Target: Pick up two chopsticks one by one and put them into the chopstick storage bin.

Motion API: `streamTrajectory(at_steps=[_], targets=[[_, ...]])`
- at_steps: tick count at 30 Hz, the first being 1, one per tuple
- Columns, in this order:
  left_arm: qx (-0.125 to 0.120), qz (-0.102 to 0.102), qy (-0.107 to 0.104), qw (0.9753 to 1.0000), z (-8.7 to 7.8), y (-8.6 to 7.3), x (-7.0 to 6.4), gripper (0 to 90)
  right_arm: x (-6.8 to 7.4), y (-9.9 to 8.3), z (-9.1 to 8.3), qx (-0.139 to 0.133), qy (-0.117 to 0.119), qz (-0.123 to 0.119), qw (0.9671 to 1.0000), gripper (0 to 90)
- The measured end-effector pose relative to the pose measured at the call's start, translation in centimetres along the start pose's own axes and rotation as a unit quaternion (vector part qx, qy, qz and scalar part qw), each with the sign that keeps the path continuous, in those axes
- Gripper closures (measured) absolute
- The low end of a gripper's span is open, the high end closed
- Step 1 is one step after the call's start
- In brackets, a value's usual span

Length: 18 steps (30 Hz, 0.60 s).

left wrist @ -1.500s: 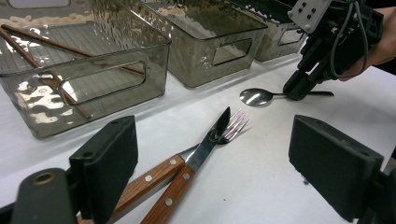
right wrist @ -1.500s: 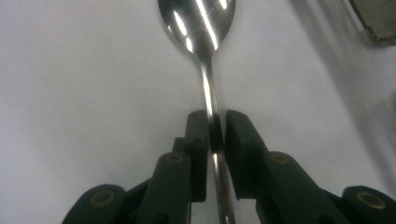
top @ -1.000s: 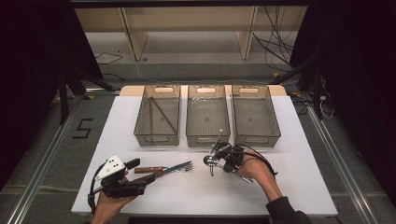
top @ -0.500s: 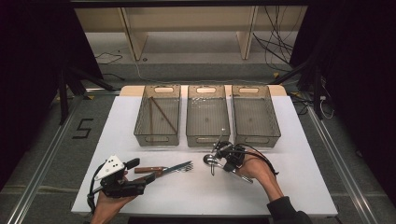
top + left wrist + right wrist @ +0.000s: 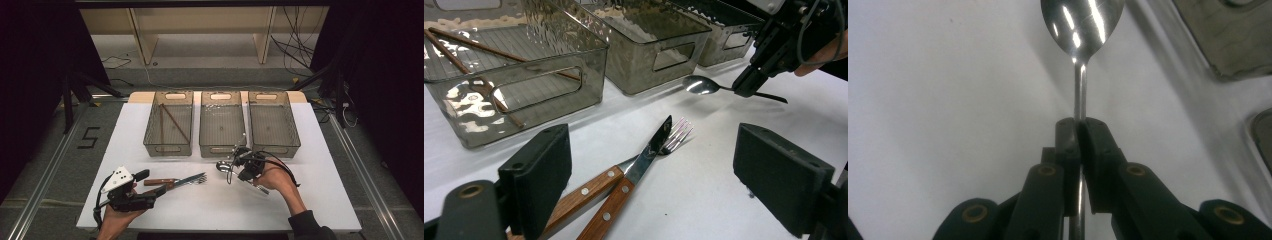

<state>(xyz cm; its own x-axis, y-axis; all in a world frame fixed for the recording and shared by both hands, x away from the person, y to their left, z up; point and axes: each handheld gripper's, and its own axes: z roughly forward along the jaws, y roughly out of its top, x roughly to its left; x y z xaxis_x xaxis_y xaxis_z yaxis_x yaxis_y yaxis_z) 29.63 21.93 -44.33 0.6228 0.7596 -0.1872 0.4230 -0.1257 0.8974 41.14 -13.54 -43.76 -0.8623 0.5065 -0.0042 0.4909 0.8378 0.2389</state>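
My right gripper is shut on the handle of a steel spoon, just in front of the middle bin. In the right gripper view the spoon points straight away from the pinched jaws of the right gripper, bowl up, above the white table. A wooden-handled knife lies crossed over a wooden-handled fork on the table. My left gripper stands open around their handles without touching them. In the high view the left gripper sits at the front left, beside the knife and fork.
Three clear grey bins stand in a row at the back of the white table. The left bin holds two brown chopsticks. The right bin looks empty. Metal rails run along both sides of the table.
My right gripper has moved slightly toward the bins with the spoon. The left gripper, knife and fork have stayed in place.
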Motion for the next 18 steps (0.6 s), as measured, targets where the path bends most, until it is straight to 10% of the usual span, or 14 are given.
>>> streamTrajectory(at_steps=[18], targets=[[0.000,-0.003,0.002,1.0000,0.1,0.0,0.1,15.3,-0.6,-0.4,-1.7,-0.058,0.019,0.018,0.9980,86.2]])
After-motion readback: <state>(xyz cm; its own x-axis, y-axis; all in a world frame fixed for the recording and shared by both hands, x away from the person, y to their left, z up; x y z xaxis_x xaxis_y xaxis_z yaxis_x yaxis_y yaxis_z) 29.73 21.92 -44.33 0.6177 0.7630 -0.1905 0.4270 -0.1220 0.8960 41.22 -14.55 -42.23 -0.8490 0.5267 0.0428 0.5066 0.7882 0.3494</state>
